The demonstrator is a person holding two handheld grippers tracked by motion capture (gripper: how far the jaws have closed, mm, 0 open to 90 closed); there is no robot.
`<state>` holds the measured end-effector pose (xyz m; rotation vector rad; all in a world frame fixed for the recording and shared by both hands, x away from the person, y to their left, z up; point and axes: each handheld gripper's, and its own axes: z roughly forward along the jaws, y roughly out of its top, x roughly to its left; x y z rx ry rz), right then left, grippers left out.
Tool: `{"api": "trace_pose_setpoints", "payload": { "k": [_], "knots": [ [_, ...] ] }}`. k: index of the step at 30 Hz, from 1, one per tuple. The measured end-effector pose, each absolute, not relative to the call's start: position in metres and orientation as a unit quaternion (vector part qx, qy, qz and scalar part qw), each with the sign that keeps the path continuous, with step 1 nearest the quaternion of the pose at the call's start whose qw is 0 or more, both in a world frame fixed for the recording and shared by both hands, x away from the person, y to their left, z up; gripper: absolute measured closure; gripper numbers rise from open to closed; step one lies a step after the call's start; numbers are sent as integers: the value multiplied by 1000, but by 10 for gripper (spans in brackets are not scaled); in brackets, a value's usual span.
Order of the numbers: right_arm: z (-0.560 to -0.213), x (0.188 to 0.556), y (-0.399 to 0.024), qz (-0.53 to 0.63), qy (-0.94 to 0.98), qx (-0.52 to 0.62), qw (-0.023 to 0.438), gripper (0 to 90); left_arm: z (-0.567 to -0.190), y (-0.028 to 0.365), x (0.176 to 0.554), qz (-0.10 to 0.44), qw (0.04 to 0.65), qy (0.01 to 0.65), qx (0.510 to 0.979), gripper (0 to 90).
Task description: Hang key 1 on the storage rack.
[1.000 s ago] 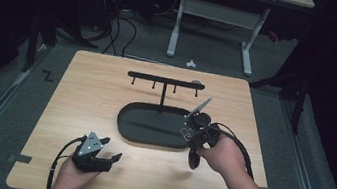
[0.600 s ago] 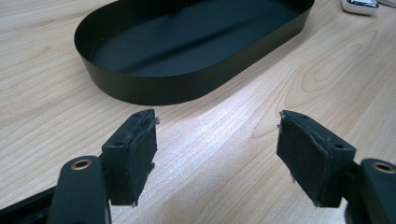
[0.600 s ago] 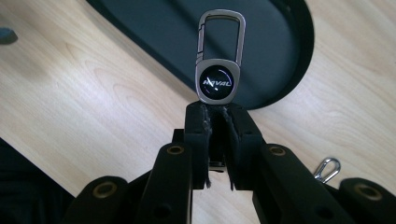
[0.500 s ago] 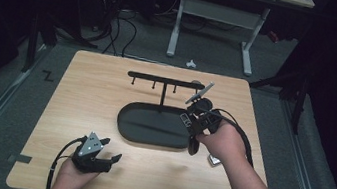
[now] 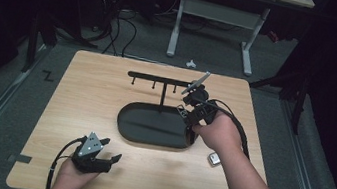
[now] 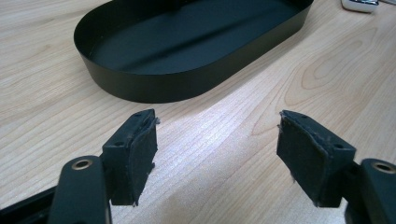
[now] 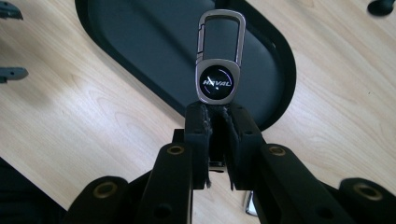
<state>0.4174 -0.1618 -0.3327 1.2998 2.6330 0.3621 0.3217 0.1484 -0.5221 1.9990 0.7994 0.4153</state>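
My right gripper [image 5: 196, 94] has its fingers [image 7: 198, 135] clamped on the lower end of a metal key ring [image 7: 219, 60], holding it in the air above the right end of the black oval tray [image 5: 151, 131], just beside the right tip of the hook rack [image 5: 158, 79] that stands at the tray's far edge. My left gripper [image 5: 108, 150] sits low over the near left part of the bench [image 5: 86, 92], fingers [image 6: 135, 149] spread wide with nothing between them, pointing toward the tray. A small silver thing [image 5: 215, 159] lies on the bench just right of the tray's near end.
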Motion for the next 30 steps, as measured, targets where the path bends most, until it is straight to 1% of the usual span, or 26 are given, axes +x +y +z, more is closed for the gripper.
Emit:
{"api": "trace_pose_setpoints", "payload": {
  "k": [30],
  "knots": [
    [-318,445,-143,137,882,439,107,809,-523,147,322,160,457,319,815,293]
  ]
}}
